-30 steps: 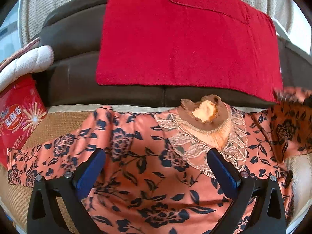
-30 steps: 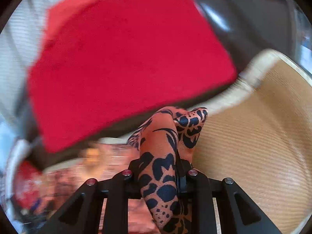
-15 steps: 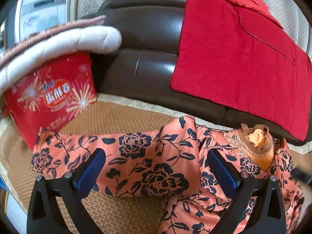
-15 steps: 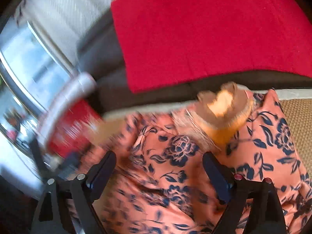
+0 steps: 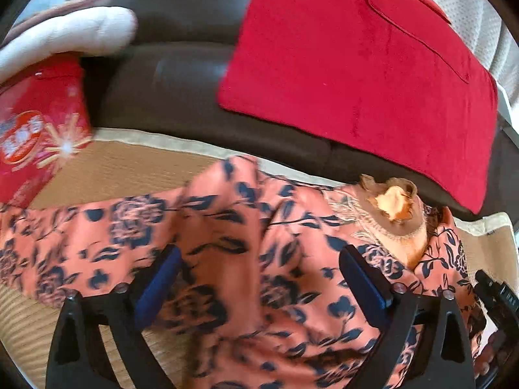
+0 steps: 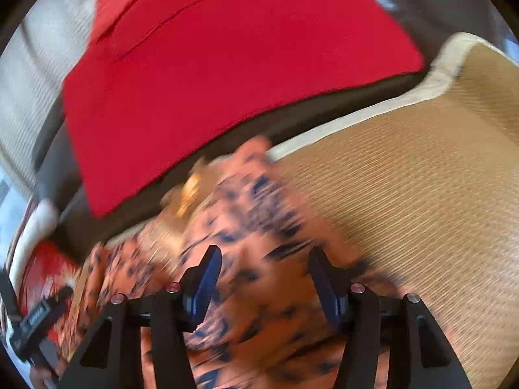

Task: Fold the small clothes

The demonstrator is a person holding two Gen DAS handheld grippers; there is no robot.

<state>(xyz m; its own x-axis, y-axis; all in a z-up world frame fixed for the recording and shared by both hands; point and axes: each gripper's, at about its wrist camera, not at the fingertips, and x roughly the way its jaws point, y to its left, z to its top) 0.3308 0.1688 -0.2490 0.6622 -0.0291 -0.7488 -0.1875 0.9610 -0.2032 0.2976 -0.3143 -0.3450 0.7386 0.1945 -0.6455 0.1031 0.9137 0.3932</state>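
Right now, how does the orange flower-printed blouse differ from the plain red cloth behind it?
The orange flower-printed blouse carries dark blue flowers; the plain red cloth has one solid colour. The blouse lies rumpled on the woven tan mat; the red cloth lies smooth and flat over the dark brown sofa. The blouse has a lace collar; on the red cloth only a stitched seam shows. Both are soft fabric pieces.

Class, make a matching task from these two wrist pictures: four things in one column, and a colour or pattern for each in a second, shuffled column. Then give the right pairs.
Things:
1. Blouse
2. Towel
3. Mat
4. Sofa

Colours or patterns:
A. Plain red
B. Dark brown
C. Orange with dark flowers
D. Tan, woven

Pairs: 1-C, 2-A, 3-D, 4-B
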